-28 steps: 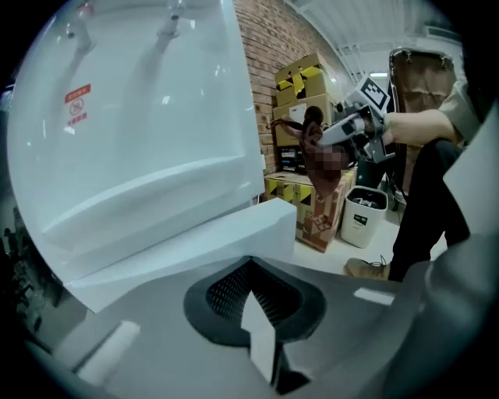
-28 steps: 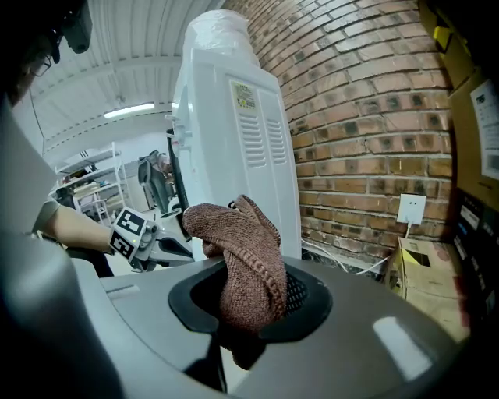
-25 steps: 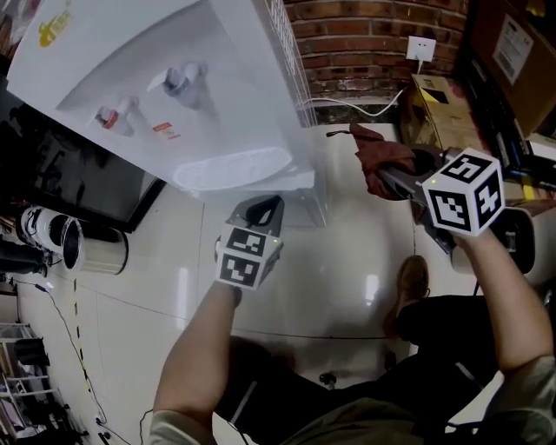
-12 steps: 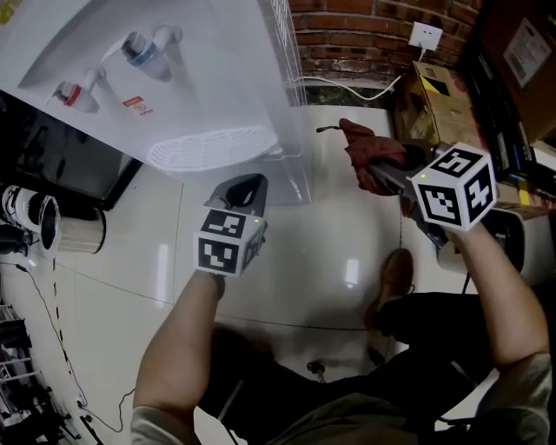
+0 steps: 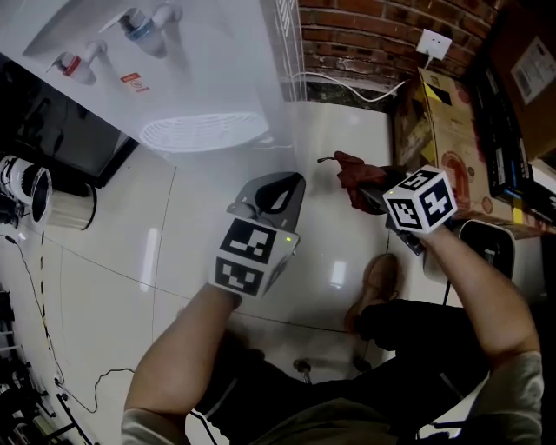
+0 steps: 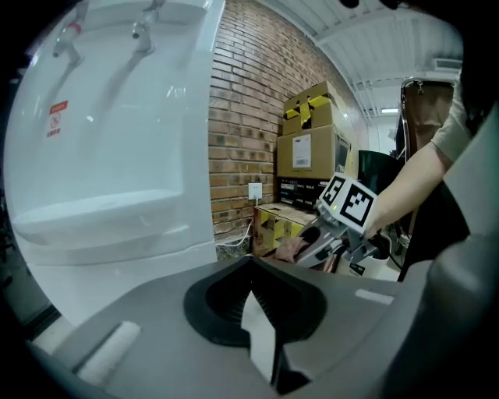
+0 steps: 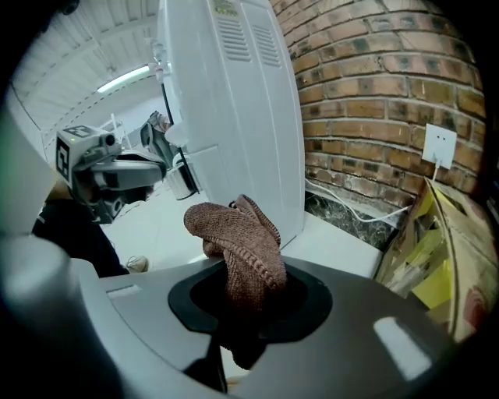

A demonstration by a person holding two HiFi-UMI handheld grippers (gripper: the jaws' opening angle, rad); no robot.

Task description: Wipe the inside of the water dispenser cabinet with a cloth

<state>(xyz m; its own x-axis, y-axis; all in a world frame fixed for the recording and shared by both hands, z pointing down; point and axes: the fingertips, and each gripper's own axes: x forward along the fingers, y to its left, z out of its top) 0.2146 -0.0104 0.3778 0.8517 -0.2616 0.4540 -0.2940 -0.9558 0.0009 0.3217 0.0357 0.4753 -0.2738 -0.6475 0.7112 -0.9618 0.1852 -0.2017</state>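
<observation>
At the far left stands the white water dispenser (image 5: 200, 69), its taps (image 5: 143, 22) and drip tray (image 5: 204, 132) under my head view. I cannot see the cabinet beneath the tray from here, nor whether its door is open.

Just right of the dispenser's corner, my left gripper (image 5: 280, 184) hangs over the tiled floor (image 5: 174, 226) with its jaws fully together and nothing between them. It is near the dispenser but not touching it.

Further right, my right gripper (image 5: 367, 187) has its jaws clamped partway on the brown cloth (image 5: 350, 169). A knitted wad stands well proud of the jaws and a tail hangs below them. It is off the dispenser's side, towards the brick wall (image 5: 365, 35) and the cardboard boxes (image 5: 452, 130), so the cloth is in the air and not yet at the cabinet.

I judge the step in hand to be bringing the cloth down and round to the cabinet front. To do it well I'd keep this grip firm and lead with the protruding wad, so fabric rather than jaw meets the panels. If the door turns out closed, the empty left gripper is free to open it. I'd also watch the loose tail for snagging on the door edge.
</observation>
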